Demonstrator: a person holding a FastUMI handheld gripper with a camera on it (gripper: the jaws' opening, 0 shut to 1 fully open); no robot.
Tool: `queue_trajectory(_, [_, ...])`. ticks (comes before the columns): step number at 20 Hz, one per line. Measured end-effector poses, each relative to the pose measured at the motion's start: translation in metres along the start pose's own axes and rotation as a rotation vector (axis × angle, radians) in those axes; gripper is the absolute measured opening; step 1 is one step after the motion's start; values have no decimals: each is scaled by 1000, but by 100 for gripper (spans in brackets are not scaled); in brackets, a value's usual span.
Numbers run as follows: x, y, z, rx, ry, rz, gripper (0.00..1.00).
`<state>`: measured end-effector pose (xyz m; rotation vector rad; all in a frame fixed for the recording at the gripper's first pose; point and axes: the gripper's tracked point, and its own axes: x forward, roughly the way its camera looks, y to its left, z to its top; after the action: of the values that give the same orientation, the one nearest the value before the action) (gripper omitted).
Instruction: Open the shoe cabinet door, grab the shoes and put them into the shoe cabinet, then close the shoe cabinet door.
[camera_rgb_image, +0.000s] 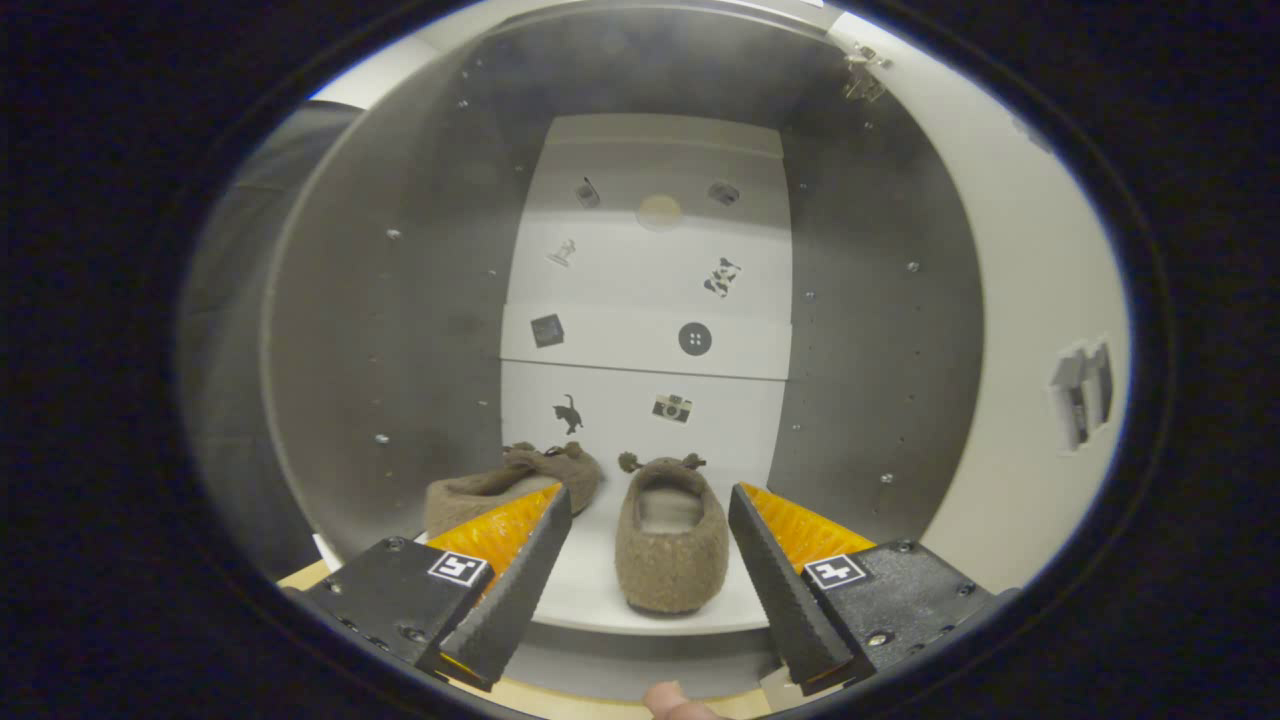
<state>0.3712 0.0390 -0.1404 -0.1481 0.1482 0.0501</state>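
The gripper (650, 510) is released: its two fingers stand wide apart and press on nothing. It faces the open interior of the shoe cabinet (400, 330), which has grey side walls with rows of small holes and a white back panel (640, 270) carrying small printed pictures. Two brown fleece slippers rest on the white cabinet floor (590, 590). The right slipper (665, 540) sits upright between the fingers, heel toward the gripper, opening facing up, with a clear gap to each finger. The left slipper (515, 485) lies just beyond the left finger (520, 570), turned partly on its side and partly hidden by that finger; the slippers lie close together, toes toward the back panel. The cabinet door (1040, 330) stands open to the right, hinge (862, 72) visible at its upper edge. A fingertip (675, 700) shows below the gripper, over a strip of light wooden tabletop (560, 700).
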Motion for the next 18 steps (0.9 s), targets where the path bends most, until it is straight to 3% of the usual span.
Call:
queue_trajectory(8, [-204,-3,9,88,-107,-12,100])
queue_trajectory(12, [-290,-7,-1,33,-158,-25,100])
queue_trajectory(14, [-325,-11,-1,18,-197,-26,100])
queue_trajectory(18, [-373,-37,-7,107,-186,-52,100])
